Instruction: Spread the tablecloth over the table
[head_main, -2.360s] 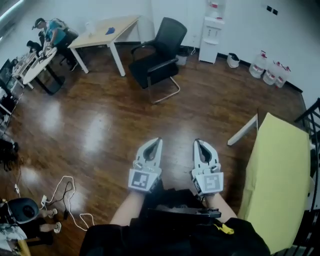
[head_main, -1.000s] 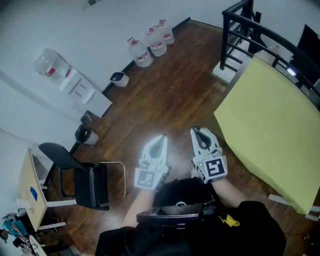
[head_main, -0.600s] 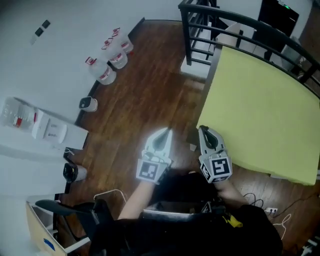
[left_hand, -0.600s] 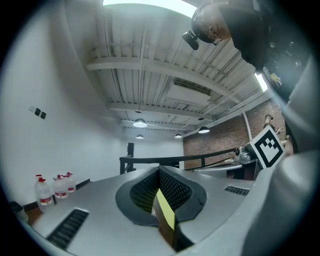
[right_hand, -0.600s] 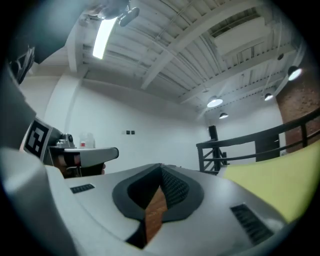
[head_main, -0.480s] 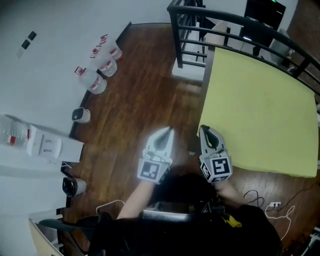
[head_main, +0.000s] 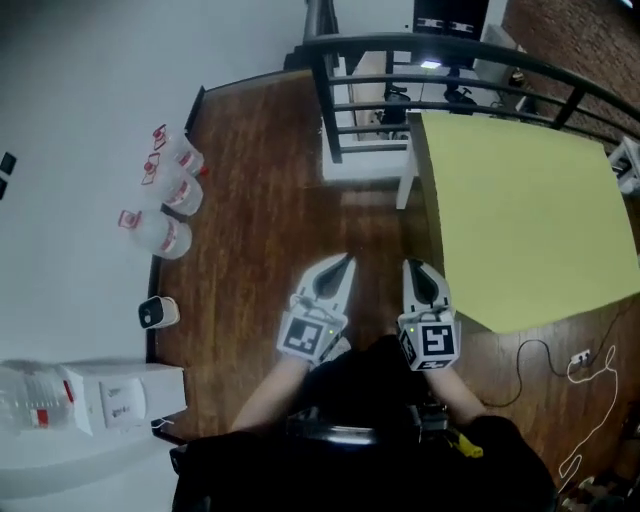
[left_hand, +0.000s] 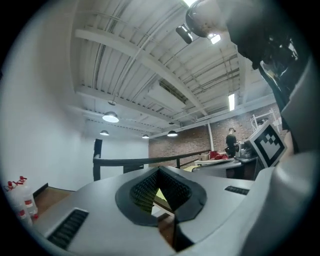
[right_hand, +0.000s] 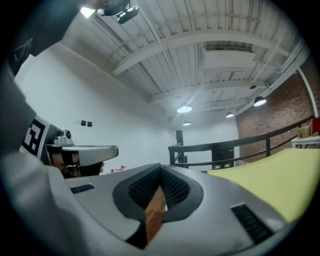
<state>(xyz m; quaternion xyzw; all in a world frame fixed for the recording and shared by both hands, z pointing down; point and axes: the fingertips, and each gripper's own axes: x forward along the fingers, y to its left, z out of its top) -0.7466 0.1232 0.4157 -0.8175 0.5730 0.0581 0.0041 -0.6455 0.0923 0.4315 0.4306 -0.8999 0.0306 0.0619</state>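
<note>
The flat yellow tablecloth (head_main: 520, 230) lies spread on the white-legged table (head_main: 405, 186). Near that table's left edge, the left gripper (head_main: 343, 264) and right gripper (head_main: 414, 270) hover, jaws pressed together, holding nothing.

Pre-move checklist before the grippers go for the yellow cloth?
1. Left gripper empty: ok.
2. Right gripper empty: ok.
3. Jaws open for a grasp: not ok, both shut.
4. Tablecloth lying flat on the table: ok.
5. Grippers at the cloth edge: not ok, both held over the floor, neither touching it.
6. Right-hand edge covered: cannot tell, cut off by the frame.
</note>
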